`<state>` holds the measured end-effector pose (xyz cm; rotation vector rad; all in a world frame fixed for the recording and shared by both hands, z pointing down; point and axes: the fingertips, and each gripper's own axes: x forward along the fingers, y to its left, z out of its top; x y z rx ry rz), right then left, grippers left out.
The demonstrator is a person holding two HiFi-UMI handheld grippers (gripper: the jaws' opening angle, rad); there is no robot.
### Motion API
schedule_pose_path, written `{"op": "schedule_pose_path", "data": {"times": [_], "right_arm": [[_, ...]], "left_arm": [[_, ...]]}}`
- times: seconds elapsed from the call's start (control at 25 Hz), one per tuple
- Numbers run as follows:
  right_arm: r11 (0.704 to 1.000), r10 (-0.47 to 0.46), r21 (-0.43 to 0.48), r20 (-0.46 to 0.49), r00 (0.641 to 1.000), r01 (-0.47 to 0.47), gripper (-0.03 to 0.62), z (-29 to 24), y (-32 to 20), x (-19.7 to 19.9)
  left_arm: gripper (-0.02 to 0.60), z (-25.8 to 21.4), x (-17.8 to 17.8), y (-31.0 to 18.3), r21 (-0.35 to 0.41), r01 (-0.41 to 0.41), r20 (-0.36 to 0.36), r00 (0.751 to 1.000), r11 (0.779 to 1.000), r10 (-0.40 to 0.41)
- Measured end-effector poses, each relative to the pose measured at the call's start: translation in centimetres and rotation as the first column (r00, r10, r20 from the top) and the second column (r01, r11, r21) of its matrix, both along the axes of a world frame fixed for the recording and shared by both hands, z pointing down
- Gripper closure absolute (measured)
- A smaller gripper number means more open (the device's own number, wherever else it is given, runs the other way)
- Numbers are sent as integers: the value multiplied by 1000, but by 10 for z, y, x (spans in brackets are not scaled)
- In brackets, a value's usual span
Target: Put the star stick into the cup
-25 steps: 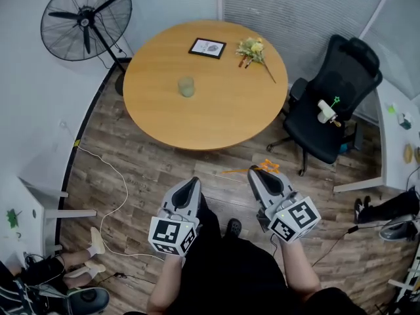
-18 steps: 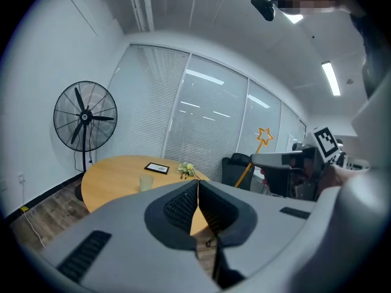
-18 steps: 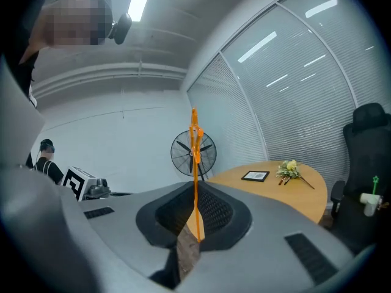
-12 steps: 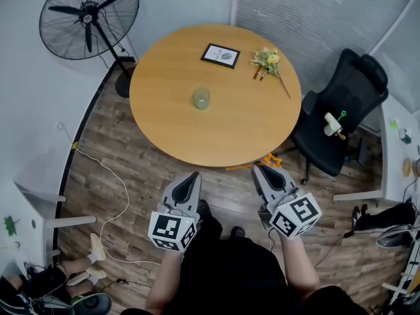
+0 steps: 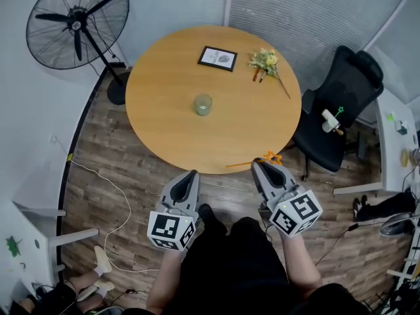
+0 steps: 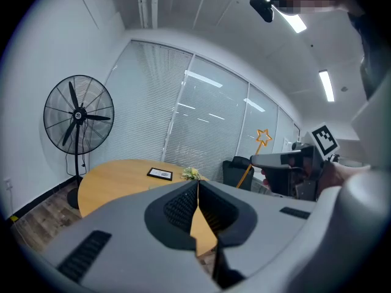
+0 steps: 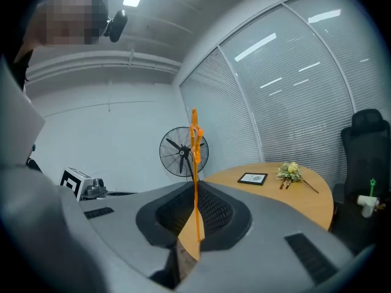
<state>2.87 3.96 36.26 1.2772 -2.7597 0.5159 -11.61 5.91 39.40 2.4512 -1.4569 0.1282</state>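
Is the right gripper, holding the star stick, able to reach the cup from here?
Probably yes, after a lean forward. The right gripper is shut on the star stick at the near edge of the table; the cup stands mid-table, with only bare wood between.

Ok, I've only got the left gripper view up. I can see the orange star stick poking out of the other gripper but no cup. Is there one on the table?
Observer: Yes. The head view shows a cup standing near the middle of the round table.
Operator: And is that grip actually closed?
Observer: The right gripper view shows the right gripper shut on the star stick, which rises between its jaws.
Operator: How near is it to the cup?
Observer: In the head view the right gripper is at the table's near edge, well apart from the cup.
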Motion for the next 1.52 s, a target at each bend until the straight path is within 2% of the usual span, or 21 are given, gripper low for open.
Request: {"op": "schedule_pose_path", "data": {"times": [0.36,0.68,1.52], "right_arm": [[999,28,-31,-3,1000,-28,568,9,-14,2],[999,-21,-38,19,1000,21,568,13,-45,-3],[980,-182,-66,84,980,187,568,20,-221,-6]], "left_arm": [[581,8,-1,-12,-30,-20,6,1000,999,20],[581,8,-6,-32,-37,30,27,999,999,-29],[581,2,16,-171,-49,159,102,983,986,-154]]}}
